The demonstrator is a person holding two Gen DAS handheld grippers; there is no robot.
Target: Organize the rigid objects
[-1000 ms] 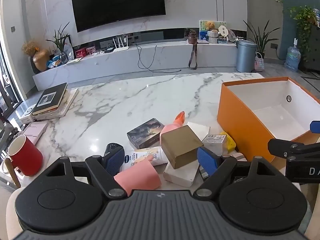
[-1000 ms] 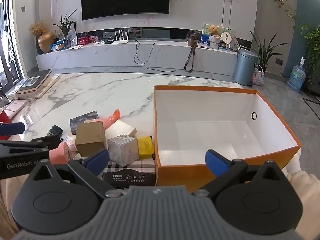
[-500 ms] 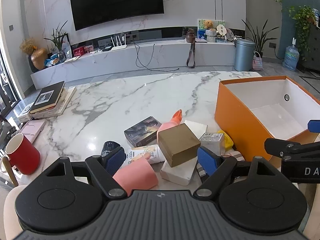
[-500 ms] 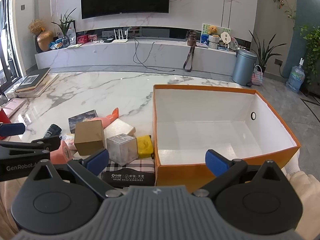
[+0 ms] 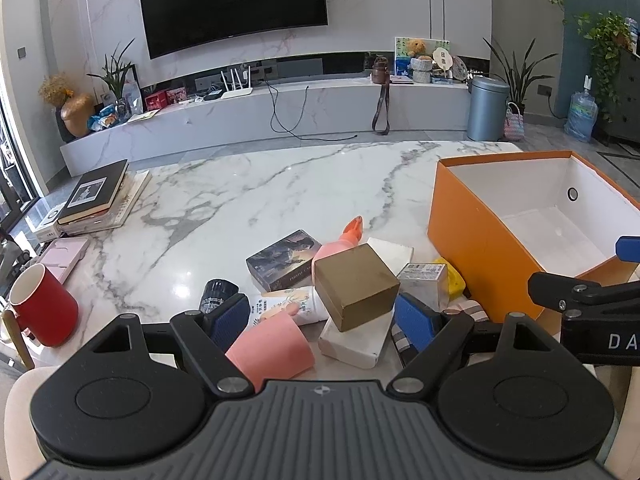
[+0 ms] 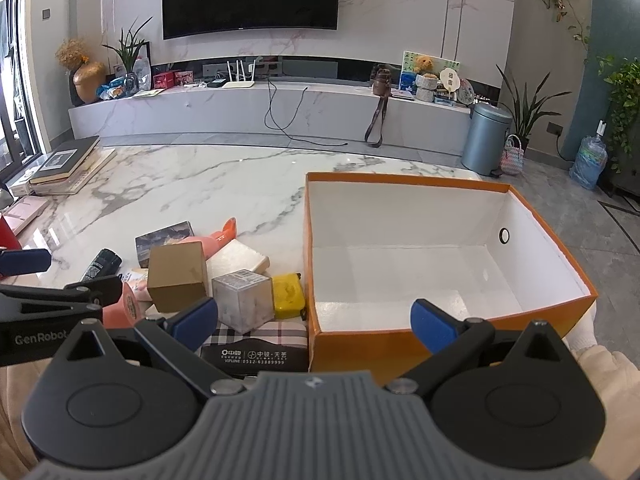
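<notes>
A pile of small objects lies on the marble table (image 5: 280,184) beside an empty orange box (image 5: 476,240) (image 6: 440,328). In the pile are a tan cube (image 5: 354,286) (image 6: 178,276), a clear cube box (image 6: 242,300), a yellow item (image 6: 288,294), a pink cup (image 5: 270,346), a dark card box (image 5: 284,258) and a black bottle (image 5: 216,294). My left gripper (image 5: 324,322) is open, held just short of the pile. My right gripper (image 6: 316,320) is open at the orange box's near left corner, with nothing held.
A red mug (image 5: 44,304) stands at the table's left edge. Stacked books (image 5: 96,196) and a pink case (image 5: 66,256) lie at the far left. A plaid cloth (image 6: 264,336) and a black case (image 6: 256,356) lie near the front edge.
Both views have shifted only slightly; the left gripper has drawn back and up a little from the pile. Both grippers stay open and the objects have not moved.
</notes>
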